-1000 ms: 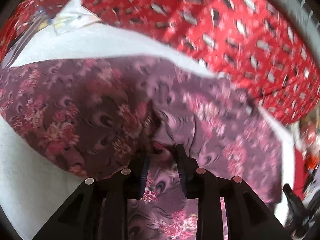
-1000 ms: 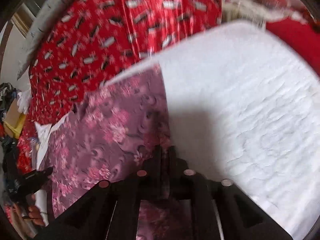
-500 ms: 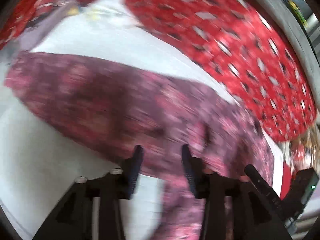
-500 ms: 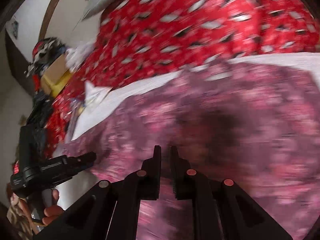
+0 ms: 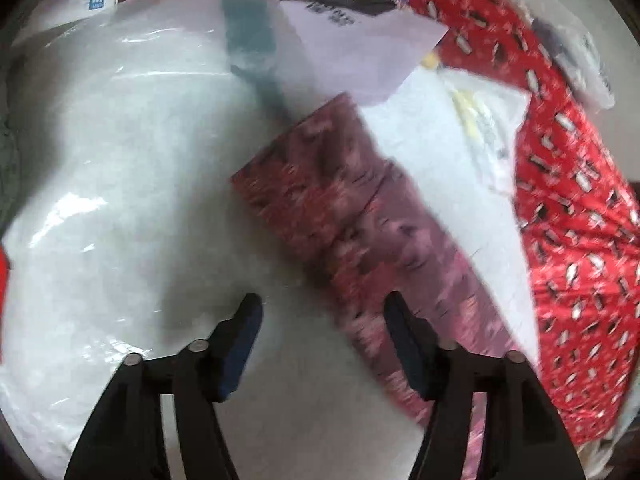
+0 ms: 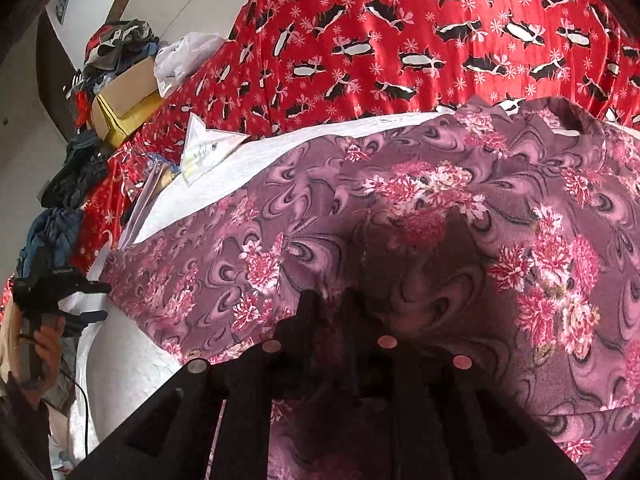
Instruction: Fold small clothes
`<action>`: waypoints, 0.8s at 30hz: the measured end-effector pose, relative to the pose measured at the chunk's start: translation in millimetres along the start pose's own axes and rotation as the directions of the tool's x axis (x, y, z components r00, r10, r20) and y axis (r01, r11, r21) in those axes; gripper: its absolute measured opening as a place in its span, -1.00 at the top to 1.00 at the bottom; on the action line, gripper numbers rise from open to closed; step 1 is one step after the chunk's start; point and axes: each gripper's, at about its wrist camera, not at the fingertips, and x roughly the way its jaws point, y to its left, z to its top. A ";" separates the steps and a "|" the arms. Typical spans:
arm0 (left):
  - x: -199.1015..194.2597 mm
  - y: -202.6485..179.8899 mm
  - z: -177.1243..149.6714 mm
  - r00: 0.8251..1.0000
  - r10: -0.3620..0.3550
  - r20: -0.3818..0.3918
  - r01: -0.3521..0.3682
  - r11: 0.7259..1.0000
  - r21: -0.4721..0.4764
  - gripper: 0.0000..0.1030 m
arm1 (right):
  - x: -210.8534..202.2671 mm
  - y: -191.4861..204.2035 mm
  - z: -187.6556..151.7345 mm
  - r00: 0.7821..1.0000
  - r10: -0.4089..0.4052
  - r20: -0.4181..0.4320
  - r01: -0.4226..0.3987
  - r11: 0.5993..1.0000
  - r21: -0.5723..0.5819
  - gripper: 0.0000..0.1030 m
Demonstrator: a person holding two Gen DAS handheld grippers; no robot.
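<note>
Fold step just done, hands letting go. Left gripper [image 5: 322, 306] jaws just spread wide, nothing between; flowery purple cloth [image 5: 360, 220] lies past right finger on white cover [image 5: 120, 200]. Right gripper [image 6: 336, 300] jaws near shut, low over cloth; grip unclear. Next: pick fresh edge, fold again.

Left view motion-blurred with glare; right view sharp, shadowed centre.
</note>
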 end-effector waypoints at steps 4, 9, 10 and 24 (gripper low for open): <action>16.3 -8.3 10.2 0.996 -0.083 -0.036 0.083 0.997 -0.003 0.93 | 0.3 -1.7 1.0 1.000 -0.004 0.002 0.005 1.000 -0.004 0.69; 9.7 -13.1 9.8 0.990 -0.142 -0.008 0.142 0.989 0.051 0.94 | 0.9 3.1 1.8 1.000 -0.001 -0.001 0.001 1.000 0.000 0.69; 2.0 -18.0 6.4 0.990 -0.144 0.009 0.143 0.987 0.073 0.94 | 0.3 3.2 2.8 1.000 0.000 -0.006 0.000 1.000 0.002 0.69; -109.1 -124.9 -117.0 0.975 -0.207 0.078 0.166 0.918 0.360 0.94 | -92.0 -65.2 6.0 0.979 -0.194 0.056 0.196 0.980 -0.023 0.54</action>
